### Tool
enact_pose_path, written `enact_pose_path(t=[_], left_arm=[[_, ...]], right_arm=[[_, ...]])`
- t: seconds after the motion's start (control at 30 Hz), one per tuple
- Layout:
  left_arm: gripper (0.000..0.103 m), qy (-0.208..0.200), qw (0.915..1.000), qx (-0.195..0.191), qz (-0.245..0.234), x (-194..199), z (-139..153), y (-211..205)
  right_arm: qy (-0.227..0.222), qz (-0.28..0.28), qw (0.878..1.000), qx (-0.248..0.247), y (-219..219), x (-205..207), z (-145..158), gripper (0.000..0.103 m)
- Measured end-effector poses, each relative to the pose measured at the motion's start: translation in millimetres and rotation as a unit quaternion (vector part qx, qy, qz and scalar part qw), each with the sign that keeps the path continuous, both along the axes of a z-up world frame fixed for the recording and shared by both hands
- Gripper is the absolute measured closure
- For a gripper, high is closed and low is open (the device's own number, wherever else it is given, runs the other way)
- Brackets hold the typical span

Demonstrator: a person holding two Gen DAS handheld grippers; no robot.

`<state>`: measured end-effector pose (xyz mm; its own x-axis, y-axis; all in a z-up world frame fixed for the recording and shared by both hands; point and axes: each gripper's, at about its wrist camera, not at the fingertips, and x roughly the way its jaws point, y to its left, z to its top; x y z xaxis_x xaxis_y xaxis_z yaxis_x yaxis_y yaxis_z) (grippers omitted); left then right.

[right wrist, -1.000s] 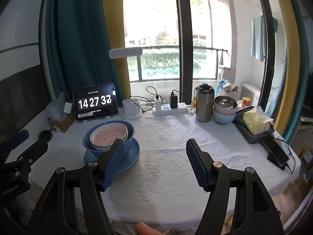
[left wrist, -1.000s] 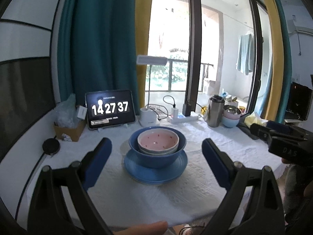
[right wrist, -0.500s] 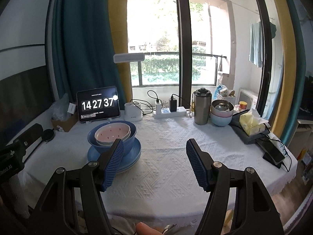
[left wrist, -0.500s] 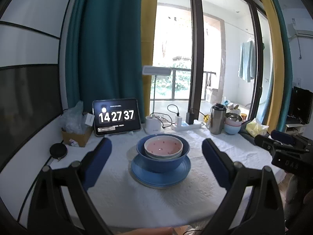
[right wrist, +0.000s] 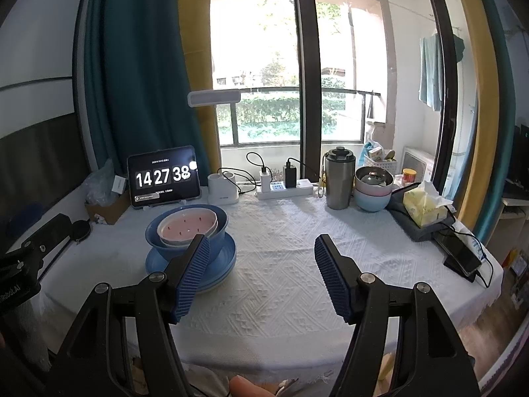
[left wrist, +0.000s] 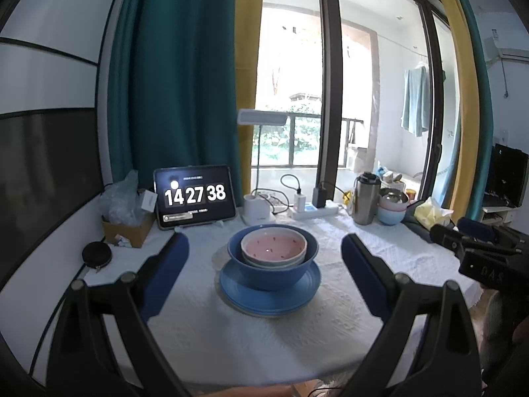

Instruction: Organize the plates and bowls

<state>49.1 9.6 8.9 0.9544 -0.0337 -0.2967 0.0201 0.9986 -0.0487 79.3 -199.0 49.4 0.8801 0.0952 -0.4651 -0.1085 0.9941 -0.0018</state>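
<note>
a pink bowl (left wrist: 273, 245) with little red spots sits inside a big blue bowl (left wrist: 272, 269); the blue bowl stands on a blue plate (left wrist: 269, 292); this stack is on the table (left wrist: 251, 334), on a white cloth, near the middle in the left view and on the left side in the right view (right wrist: 191, 231); the left tool (left wrist: 264, 271) is held off the table with its two blue fingers (left wrist: 165, 271) wide apart, one on each side of the stack, and it holds nothing; the right tool (right wrist: 261, 271) is wide open too and holds nothing; its left finger (right wrist: 193, 274) covers part of the plate in the view, but i cannot tell if it touches; behind the stack a tablet (left wrist: 195, 197) shows 14 27 38; beside it stand a white lamp (left wrist: 259, 178) and a power strip (left wrist: 314, 210); more to the right are a metal cup (right wrist: 339, 178) and other stacked bowls (right wrist: 373, 188), just beside each other; a yellow tissue pack (right wrist: 425, 206) lies near the right edge
</note>
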Motion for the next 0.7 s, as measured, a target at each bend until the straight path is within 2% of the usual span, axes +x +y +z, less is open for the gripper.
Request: enact_pose_path(t=[0.7], left_arm=[[0.009, 0.001, 1.0, 0.0, -0.001, 1.0, 0.6, -2.6]], right_arm=[[0.0, -0.002, 1.0, 0.001, -2.4, 1.0, -0.3, 0.033]])
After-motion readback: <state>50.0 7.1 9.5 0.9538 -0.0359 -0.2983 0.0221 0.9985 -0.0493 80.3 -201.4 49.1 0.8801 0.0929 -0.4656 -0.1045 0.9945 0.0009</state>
